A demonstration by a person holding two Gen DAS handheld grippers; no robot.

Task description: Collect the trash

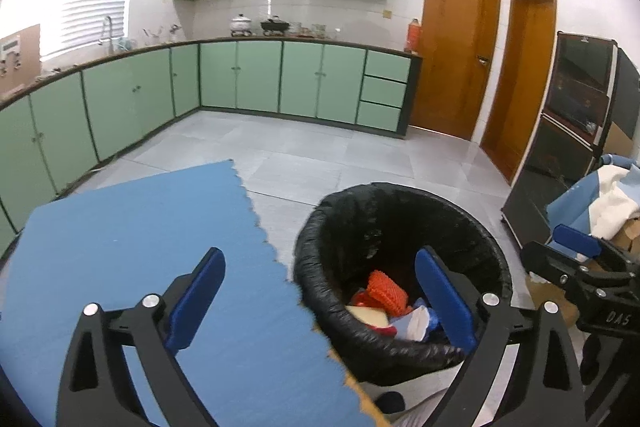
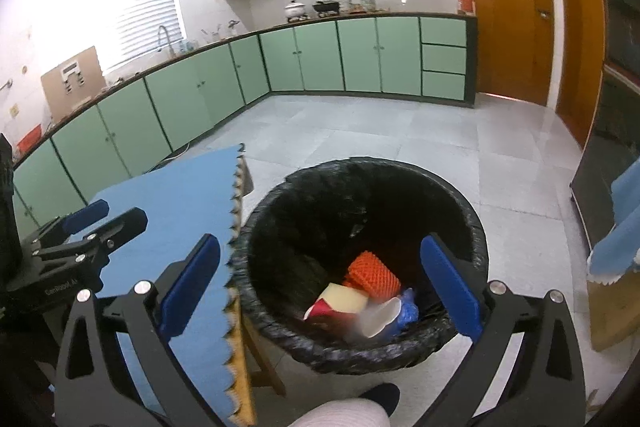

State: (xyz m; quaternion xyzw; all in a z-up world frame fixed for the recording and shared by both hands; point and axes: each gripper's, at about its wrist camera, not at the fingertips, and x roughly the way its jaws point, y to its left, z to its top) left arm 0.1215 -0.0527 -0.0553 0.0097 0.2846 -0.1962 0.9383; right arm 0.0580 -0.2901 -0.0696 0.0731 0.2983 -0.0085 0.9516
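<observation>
1. Left wrist view: the left gripper [image 1: 320, 301] has its blue fingers [image 1: 198, 291] spread wide with nothing between them. Only this view shows a pile of white and blue cloth [image 1: 612, 199] and the dark glass-fronted cabinet [image 1: 576, 115] far to the tool's right.
2. Left wrist view: the trash bin [image 1: 400, 227] stands on the floor just ahead and to the right; the right-hand finger overlaps its near rim, while the left-hand finger hangs over the blue foam mat [image 1: 140, 247]. The right gripper [image 1: 580, 259] shows at the right edge, beside the bin, but I cannot tell its jaw state from here.
3. Left wrist view: the bin, lined with a black bag, holds an orange mesh piece [image 1: 386, 289], a pale yellow item [image 1: 368, 315] and white and blue wrappers [image 1: 420, 323].
4. Right wrist view: the right gripper [image 2: 324, 297] is likewise spread wide and empty. Only here do a trousered knee [image 2: 344, 413] and dark shoe [image 2: 382, 395] show below the tool, plus the mat's yellow underside edge [image 2: 240, 347].
5. Right wrist view: the bin [image 2: 468, 227] lies directly ahead and below, framed between the two fingers; the left gripper [image 2: 86, 223] sits off to the left above the mat.
6. Right wrist view: inside lie the orange mesh [image 2: 374, 277], the pale yellow item [image 2: 346, 297], a red carton [image 2: 320, 311], a white cup [image 2: 380, 319] and a blue wrapper [image 2: 408, 311].
</observation>
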